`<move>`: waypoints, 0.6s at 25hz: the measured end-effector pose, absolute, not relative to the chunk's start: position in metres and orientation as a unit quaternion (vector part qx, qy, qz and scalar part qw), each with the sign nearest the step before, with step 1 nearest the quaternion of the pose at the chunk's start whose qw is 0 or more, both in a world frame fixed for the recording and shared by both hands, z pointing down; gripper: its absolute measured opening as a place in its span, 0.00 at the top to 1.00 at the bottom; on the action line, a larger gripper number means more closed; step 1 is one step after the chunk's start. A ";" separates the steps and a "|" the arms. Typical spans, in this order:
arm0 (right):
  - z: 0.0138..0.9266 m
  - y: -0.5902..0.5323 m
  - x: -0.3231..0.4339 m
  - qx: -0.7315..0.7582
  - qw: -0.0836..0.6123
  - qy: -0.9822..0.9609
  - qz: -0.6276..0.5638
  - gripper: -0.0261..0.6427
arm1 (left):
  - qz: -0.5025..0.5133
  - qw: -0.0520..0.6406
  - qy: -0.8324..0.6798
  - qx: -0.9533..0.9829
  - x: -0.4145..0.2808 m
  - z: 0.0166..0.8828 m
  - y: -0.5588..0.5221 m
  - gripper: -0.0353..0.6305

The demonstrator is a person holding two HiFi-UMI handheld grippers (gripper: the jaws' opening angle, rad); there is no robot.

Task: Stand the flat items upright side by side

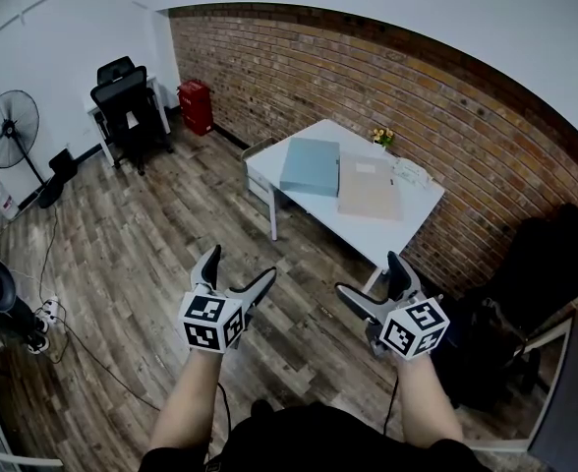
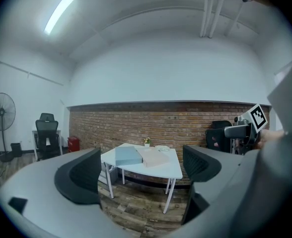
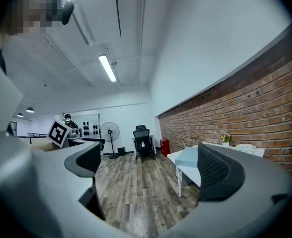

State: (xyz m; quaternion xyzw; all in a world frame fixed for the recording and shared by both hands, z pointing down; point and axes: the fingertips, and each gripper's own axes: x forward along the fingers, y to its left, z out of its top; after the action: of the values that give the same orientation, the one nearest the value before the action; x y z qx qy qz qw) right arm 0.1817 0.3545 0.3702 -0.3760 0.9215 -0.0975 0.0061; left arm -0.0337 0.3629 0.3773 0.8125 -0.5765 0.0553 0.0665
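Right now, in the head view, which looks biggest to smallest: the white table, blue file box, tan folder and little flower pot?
1. white table
2. blue file box and tan folder: they look about alike, so I won't rank them against each other
3. flower pot, by far the smallest

Left hand-held gripper (image 1: pixel 241 264), right hand-held gripper (image 1: pixel 368 272) — agape.

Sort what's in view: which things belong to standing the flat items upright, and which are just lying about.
For the job: blue folder, tan folder, white table under them, left gripper, right gripper (both open, empty).
Just lying about: flower pot, fan, black chair, red box.
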 end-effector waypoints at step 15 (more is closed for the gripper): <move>0.398 0.353 0.246 -0.359 0.004 0.923 -0.139 0.08 | 0.062 0.079 -0.589 0.802 0.026 0.392 0.358 0.18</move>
State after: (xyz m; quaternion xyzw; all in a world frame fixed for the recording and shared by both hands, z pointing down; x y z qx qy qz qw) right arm 0.2459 0.3526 0.3979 -0.3590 0.9229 -0.1391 0.0043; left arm 0.0258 0.3580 0.3923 0.8022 -0.5886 0.0617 0.0787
